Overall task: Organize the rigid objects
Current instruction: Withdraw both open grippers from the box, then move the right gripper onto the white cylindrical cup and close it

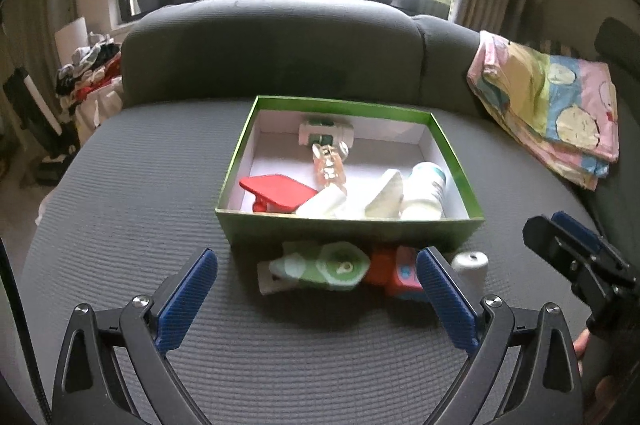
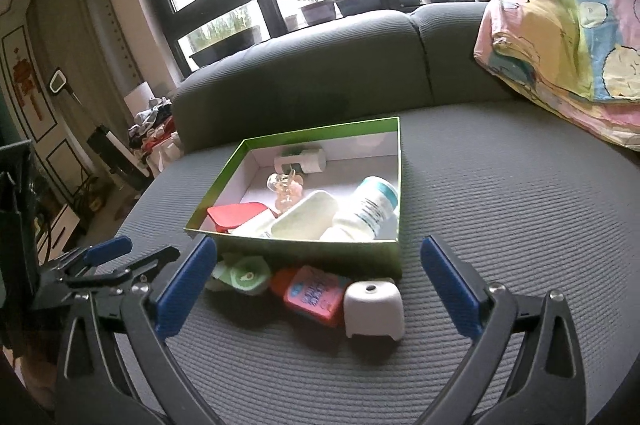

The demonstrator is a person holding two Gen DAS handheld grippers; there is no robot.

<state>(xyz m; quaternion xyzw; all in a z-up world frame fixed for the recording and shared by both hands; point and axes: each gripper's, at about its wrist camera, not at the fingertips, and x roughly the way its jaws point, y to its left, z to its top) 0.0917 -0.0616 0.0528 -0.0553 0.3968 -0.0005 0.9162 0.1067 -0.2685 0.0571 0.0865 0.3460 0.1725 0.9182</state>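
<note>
Your green box (image 2: 320, 251) already holds several bottles and cases. Three items still lie outside it: the green dispenser (image 2: 244, 275), the red case (image 2: 314, 295) and the white cap (image 2: 374, 309). Both your left gripper (image 1: 318, 299) and right gripper (image 2: 318, 289) are spread wide, pinching nothing.

Bare sofa seat (image 2: 500, 185) beside the green box (image 2: 304, 249); near wall crowded, perhaps touching, by three small items (image 2: 316, 291).

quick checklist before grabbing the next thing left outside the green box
1. Right gripper open and empty: ok.
2. Left gripper open and empty: ok.
3. Items still outside the green box: not ok; green tape dispenser, red bottle and white cap-shaped piece lie on the sofa seat by its near wall.
4. White cap-shaped piece between the right gripper's fingers: ok, within their span, untouched.
5. Room in box: ok, bare floor toward the back.
6. Red bottle clear of neighbours: cannot tell.
</note>
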